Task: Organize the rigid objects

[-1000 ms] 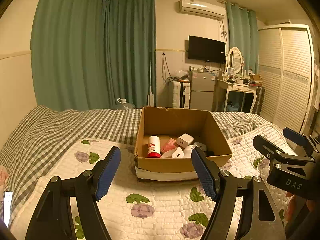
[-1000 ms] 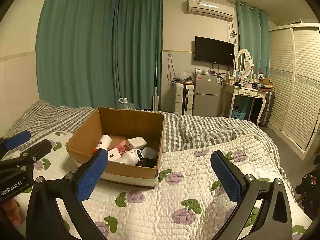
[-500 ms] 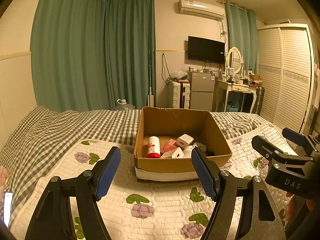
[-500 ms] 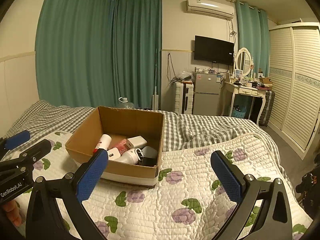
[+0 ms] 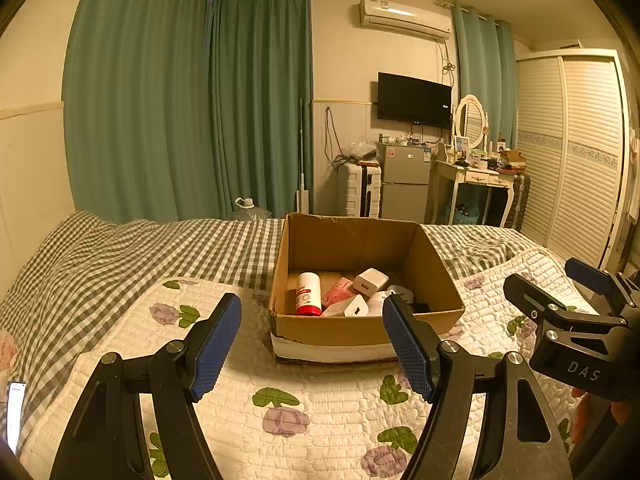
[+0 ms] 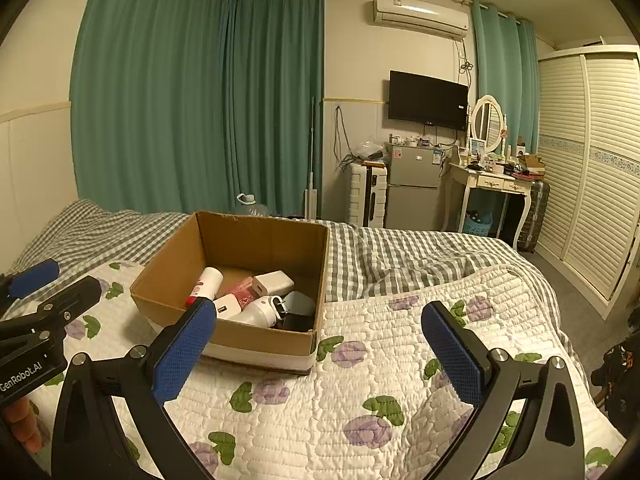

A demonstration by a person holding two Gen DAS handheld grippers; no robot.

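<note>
Left wrist view: open cardboard box [image 5: 362, 330] sits on floral quilt [image 5: 320, 404] atop bed, white band along base. Inside lie white bottle with red cap [image 5: 308, 293], pink packet [image 5: 339, 290], white charger blocks [image 5: 370, 279], dark item at right. Left gripper [image 5: 312, 346] jaws apart, empty, near box front. Right gripper [image 6: 328, 354] jaws wide apart, empty, beside box.

Home bedroom: quilted bed [image 6: 360, 364], teal curtains [image 6: 192, 92], louvred wardrobe [image 6: 592, 168], vanity mirror [image 6: 487, 118], wall TV [image 6: 428, 100], small fridge [image 6: 414, 184].
</note>
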